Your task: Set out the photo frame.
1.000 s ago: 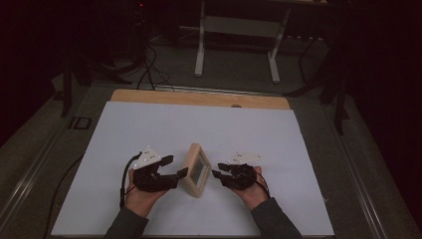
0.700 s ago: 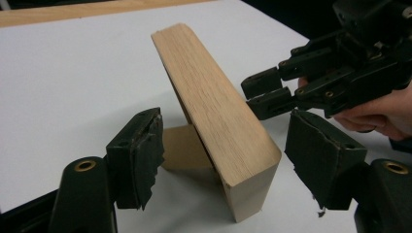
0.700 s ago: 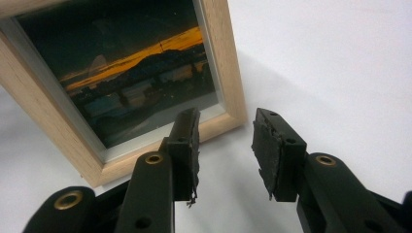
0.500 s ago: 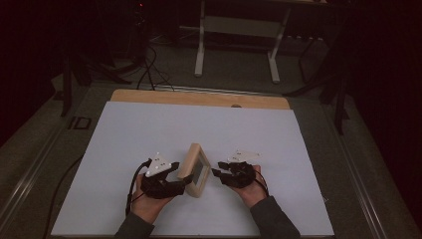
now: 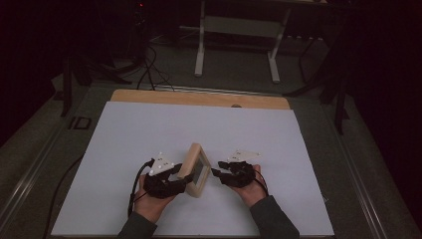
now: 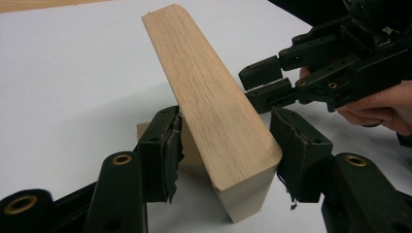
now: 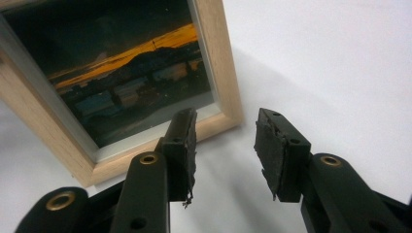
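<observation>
Wooden photo frame [image 6: 214,111] edge between left gripper [image 6: 226,145] jaws, just closing, pads near contact. Right gripper [image 7: 226,145] jaws apart, frame just beyond.

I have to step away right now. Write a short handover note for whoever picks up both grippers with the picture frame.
Left gripper: jaws have just been closing around the wooden picture frame, straddling its edge; whether the pads already press is hard to tell.
Right gripper: open, nothing between the jaws, just in front of the frame's glass side.
Frame: stands tilted on edge on the white table sheet, between the two grippers.
Done: left gripper placed on the frame.
Left: probably firm up the left grip, then set the frame where it belongs.
</observation>
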